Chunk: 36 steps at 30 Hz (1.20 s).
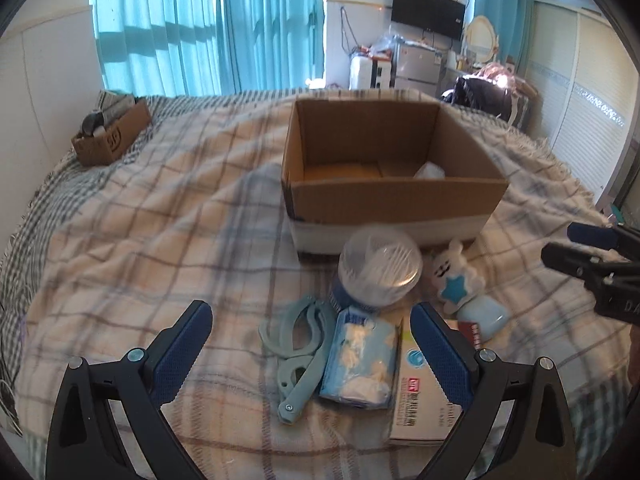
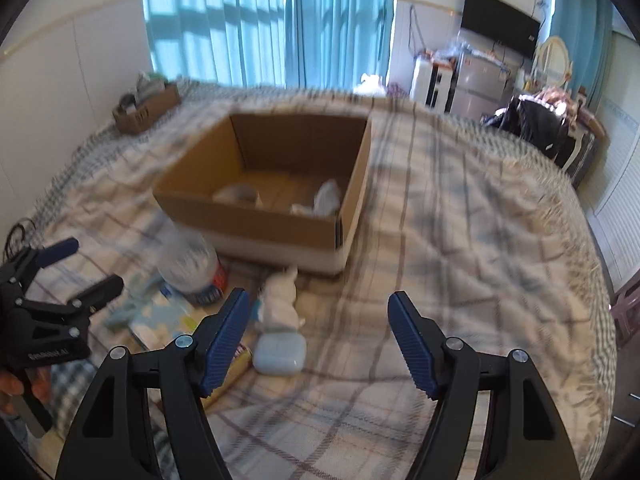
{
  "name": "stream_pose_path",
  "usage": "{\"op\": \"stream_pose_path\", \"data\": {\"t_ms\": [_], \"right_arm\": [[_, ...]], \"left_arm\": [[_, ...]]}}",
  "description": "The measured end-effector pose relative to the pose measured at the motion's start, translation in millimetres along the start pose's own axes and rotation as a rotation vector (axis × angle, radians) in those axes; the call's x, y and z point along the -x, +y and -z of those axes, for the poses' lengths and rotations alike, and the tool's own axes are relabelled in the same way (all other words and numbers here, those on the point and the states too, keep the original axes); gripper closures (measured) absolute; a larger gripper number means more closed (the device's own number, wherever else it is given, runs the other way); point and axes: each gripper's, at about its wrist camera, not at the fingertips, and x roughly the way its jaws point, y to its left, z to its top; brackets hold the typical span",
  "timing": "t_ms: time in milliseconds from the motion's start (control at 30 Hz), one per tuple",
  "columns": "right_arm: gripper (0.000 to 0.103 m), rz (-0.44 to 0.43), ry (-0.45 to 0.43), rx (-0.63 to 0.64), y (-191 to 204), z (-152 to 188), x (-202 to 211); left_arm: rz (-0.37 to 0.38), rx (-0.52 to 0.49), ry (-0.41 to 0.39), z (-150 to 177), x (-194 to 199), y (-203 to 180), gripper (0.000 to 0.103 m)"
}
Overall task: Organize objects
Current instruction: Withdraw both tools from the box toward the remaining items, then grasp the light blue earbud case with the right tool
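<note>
While both of my tools hang above the bed [image 1: 160, 208], I see my left gripper [image 1: 310, 330] with jaws wide apart and holding nothing, and my right gripper [image 2: 318, 322] likewise spread and empty. Far of them sits one open cardboard box [image 1: 394, 200], upright on the plaid blanket; in the right wrist view it holds two pale things, a roll-like one [image 2: 240, 194] on the left and a crumpled white one [image 2: 326, 198] on the right, too blurred for me to name.

Just near of the box lies the cluster I have to sort. I count one clear round tub of cotton swabs [image 1: 378, 270], one pale blue clip [image 1: 298, 348] lying flat to the left, one blue tissue pack [image 1: 360, 364] beside it, one white carton [image 1: 424, 404] under my left gripper's right finger, one white rabbit figure with a blue star [image 1: 456, 280], and one light blue case [image 1: 484, 316] touching the rabbit's near side. The tub stands between my left gripper and the box, in the straight path. At the far left corner of the bed rests one small brown box [image 1: 112, 136] with odds in it, well apart from the rest
</note>
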Motion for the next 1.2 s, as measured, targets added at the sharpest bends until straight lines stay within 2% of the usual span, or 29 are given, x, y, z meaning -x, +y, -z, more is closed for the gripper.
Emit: {"op": "stream_pose_path", "data": {"t_ms": [100, 167, 233, 367, 567, 633, 700, 800, 967, 1200], "right_arm": [[0.032, -0.014, 0.096, 0.031, 1.8, 13.6, -32.8], [0.032, -0.059, 0.155, 0.024, 1.1, 19.8, -48.8], [0.032, -0.047, 0.197, 0.035, 2.5, 22.3, -59.1], [0.032, -0.028, 0.248, 0.092, 12.9, 25.9, -69.1], [0.033, -0.019, 0.284, 0.146, 28.2, 26.1, -81.8], [0.038, -0.04, 0.307, 0.15, 31.2, 27.4, -89.3], [0.047, -0.036, 0.336, 0.167, 35.5, 30.9, -98.0], [0.047, -0.022, 0.304, 0.18, 38.2, 32.5, -91.8], [0.047, -0.032, 0.184, 0.109, 23.7, 28.4, -62.8], [0.047, -0.087, 0.119, 0.039, 14.7, 17.1, -48.2]], "left_arm": [[-0.012, -0.016, 0.025, 7.4, -14.1, -0.5, 0.001], [-0.006, -0.018, 0.044, 11.1, -21.7, -0.2, 0.001], [-0.001, -0.016, 0.056, 12.9, -26.4, 0.6, 0.001], [0.002, -0.006, 0.087, 15.1, -35.7, 2.2, 0.001], [0.014, 0.007, 0.091, 16.9, -37.3, 4.2, 0.001], [0.01, 0.006, 0.091, 16.4, -37.2, 3.6, 0.001], [0.005, 0.004, 0.091, 16.8, -36.5, 2.6, 0.001], [0.002, 0.0, 0.088, 16.2, -35.6, 2.4, 0.001], [0.003, -0.01, 0.093, 12.9, -36.5, -4.9, 0.001], [0.041, -0.026, 0.092, -1.1, -52.5, -28.4, 0.001]]}}
